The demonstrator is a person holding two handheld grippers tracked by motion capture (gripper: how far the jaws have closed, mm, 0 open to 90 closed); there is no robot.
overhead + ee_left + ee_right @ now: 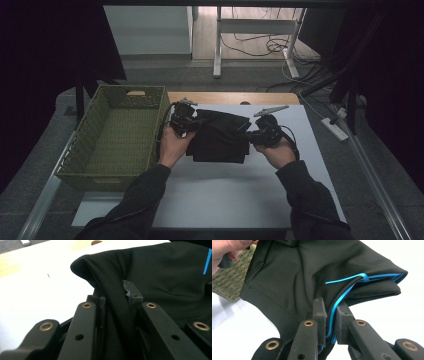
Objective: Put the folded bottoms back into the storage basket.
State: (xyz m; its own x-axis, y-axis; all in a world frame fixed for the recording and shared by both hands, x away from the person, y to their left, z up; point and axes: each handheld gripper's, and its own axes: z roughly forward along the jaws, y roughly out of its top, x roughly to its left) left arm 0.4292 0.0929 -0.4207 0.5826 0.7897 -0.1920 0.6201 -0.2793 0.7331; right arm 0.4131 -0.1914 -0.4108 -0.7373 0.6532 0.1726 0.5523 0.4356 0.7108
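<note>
A folded black garment point(220, 137) with blue trim hangs between my two grippers above the white table top point(225, 195). My left gripper point(184, 121) is shut on its left edge; in the left gripper view the black cloth point(150, 272) is pinched between the jaws of the left gripper point(115, 296). My right gripper point(260, 134) is shut on the right edge. In the right gripper view the cloth point(299, 272) and its blue trim point(342, 292) run down between the jaws of the right gripper point(330, 312).
A green woven basket point(100, 172) stands at the left of the table, close to my left hand; its weave point(227, 282) shows behind the cloth. A wooden strip point(230, 97) runs along the table's far edge. Desk legs and cables lie beyond.
</note>
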